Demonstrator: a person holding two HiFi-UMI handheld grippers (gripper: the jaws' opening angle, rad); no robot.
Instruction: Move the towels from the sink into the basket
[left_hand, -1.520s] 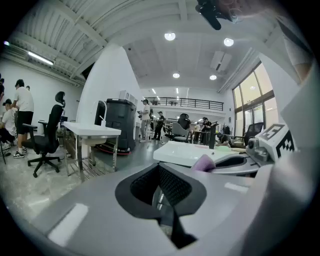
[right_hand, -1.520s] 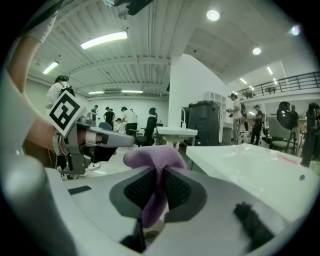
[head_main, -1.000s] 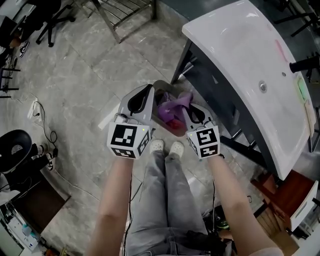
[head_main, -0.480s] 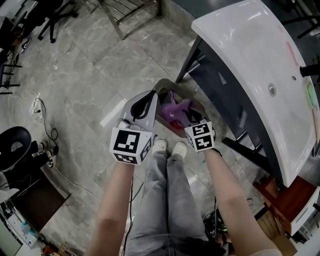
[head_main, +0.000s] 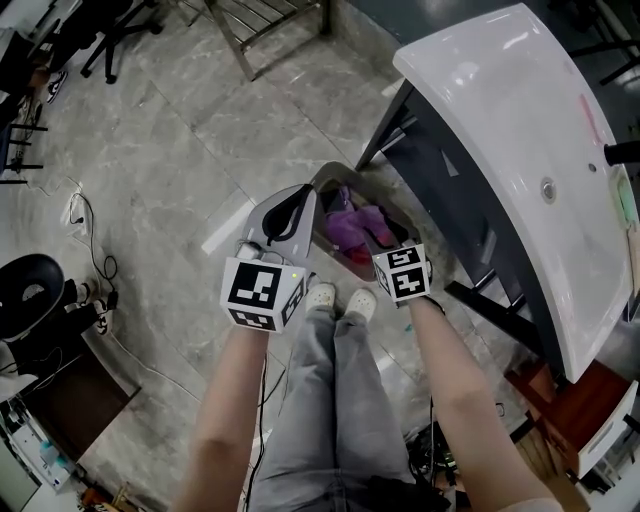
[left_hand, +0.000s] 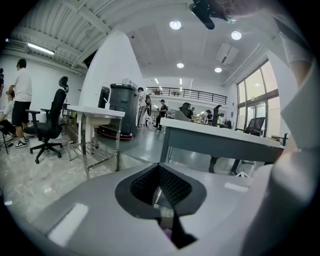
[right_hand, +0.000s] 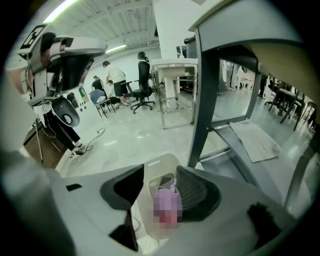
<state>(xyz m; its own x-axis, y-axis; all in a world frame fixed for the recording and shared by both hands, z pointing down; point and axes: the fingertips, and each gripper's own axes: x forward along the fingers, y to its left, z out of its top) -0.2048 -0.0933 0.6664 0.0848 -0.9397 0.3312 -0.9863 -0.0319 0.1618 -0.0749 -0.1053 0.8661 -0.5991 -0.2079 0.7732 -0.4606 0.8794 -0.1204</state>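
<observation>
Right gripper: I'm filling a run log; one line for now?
right gripper: just opened, empty | purple towel: in basket

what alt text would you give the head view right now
Seen from above, the right gripper, its jaws just opened and empty, hangs over a basket on the floor holding a purple towel. The left gripper hovers beside it, and a white sink stands at right.

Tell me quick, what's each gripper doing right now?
Left gripper: shut, empty.
Right gripper: open, its jaws have just been opening, gripping nothing; the purple towel lies in the basket below.
</observation>
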